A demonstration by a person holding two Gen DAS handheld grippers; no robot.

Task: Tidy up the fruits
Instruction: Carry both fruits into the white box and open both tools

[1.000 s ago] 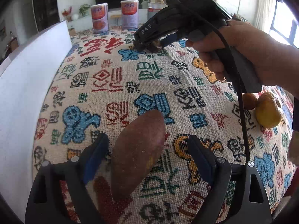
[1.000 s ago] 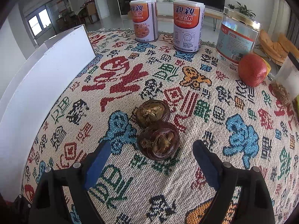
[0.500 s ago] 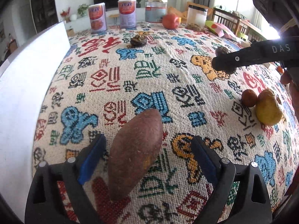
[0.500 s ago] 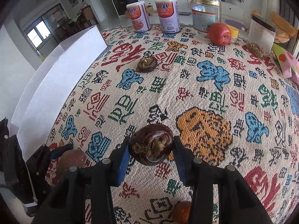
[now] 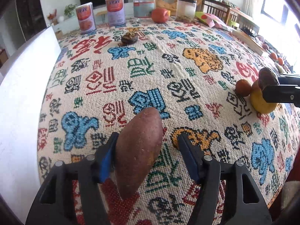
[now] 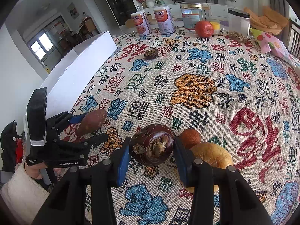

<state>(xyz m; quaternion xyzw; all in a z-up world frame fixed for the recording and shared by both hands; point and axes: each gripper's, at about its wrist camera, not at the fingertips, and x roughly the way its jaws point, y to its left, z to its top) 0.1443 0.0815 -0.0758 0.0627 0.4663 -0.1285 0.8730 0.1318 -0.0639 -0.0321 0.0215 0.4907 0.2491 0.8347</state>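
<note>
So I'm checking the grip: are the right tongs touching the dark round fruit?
Touching. In the right wrist view both blue pads press the sides of the dark round fruit, with no gap showing.

Surface: woven cloth with coloured characters (image 6: pixel 196 91) | far edge: two orange-labelled tins (image 6: pixel 152 21), large metal tin (image 6: pixel 191 16), red apple (image 6: pixel 204 29), clear jar (image 6: pixel 239 25) | mid: dark brown water chestnut (image 6: pixel 151 53) | near: small russet round fruit (image 6: pixel 190 137) touching yellow pear (image 6: pixel 211 155) | left: white board (image 6: pixel 78 69).
</note>
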